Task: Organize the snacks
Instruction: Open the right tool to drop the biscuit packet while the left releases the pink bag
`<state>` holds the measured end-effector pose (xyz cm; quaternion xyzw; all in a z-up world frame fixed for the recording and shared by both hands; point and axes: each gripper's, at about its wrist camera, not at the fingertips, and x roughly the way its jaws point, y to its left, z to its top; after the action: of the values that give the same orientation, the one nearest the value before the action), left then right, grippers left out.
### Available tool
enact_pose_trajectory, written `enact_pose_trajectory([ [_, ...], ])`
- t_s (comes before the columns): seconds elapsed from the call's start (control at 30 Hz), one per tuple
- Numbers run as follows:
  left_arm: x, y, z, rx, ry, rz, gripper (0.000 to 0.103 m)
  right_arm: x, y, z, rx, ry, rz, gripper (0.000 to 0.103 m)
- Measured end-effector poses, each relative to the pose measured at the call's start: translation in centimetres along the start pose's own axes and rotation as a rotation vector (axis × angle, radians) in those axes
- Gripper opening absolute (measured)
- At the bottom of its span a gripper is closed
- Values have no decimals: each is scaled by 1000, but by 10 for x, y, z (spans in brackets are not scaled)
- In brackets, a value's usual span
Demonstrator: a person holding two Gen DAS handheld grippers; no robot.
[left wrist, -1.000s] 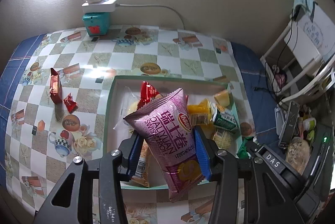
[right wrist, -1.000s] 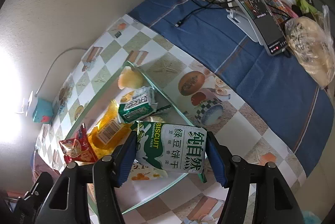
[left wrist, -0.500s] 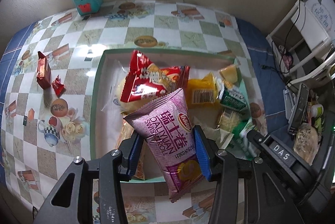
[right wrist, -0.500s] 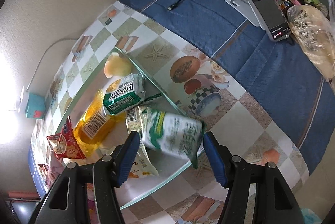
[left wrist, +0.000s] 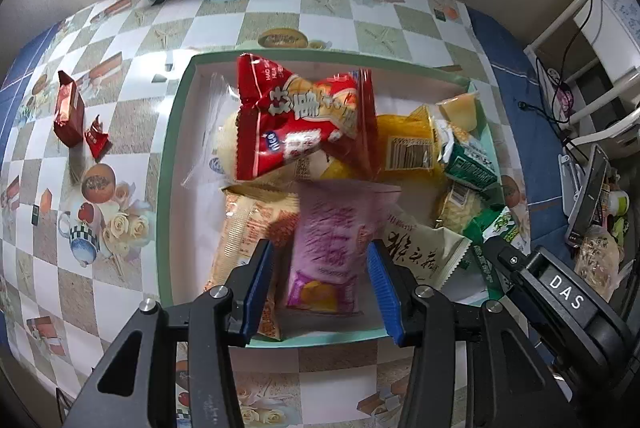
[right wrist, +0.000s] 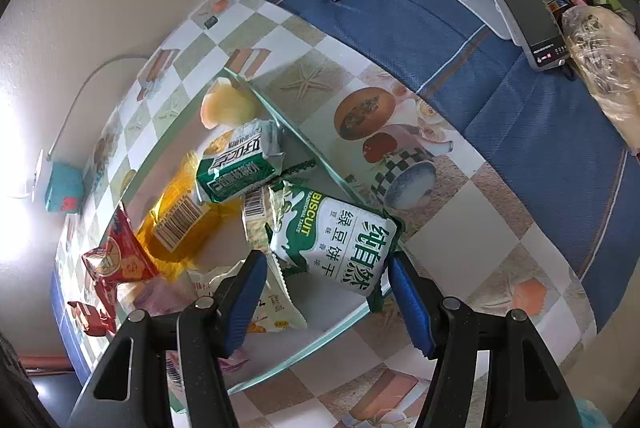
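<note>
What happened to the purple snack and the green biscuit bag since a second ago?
Both dropped. The left gripper let go of the purple snack, now blurred between open pads over the tray. The right gripper released the green biscuit bag, which lies against the tray's edge. Other snacks stayed put.

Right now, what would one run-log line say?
left hand-held gripper: purple snack packet blurred between jaws, grip unclear | right hand-held gripper: open over green biscuit packet | tray: many snacks
</note>
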<state>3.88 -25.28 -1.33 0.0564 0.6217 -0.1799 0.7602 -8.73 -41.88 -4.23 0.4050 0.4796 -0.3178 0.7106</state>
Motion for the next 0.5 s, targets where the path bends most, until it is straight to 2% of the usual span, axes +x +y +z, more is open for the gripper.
enact_pose_trajectory([
  [0.13,-1,1,2,-5,-2,-5,53,4,5,-1,-9,19,27,68],
  [0.4,-17,17,7,-37,-12,-51,56,9,28,-10,-77,32,15,67],
  [0.5,-23,23,10,-58,-19,-68,61,10,32,-11,-98,38,1,68],
])
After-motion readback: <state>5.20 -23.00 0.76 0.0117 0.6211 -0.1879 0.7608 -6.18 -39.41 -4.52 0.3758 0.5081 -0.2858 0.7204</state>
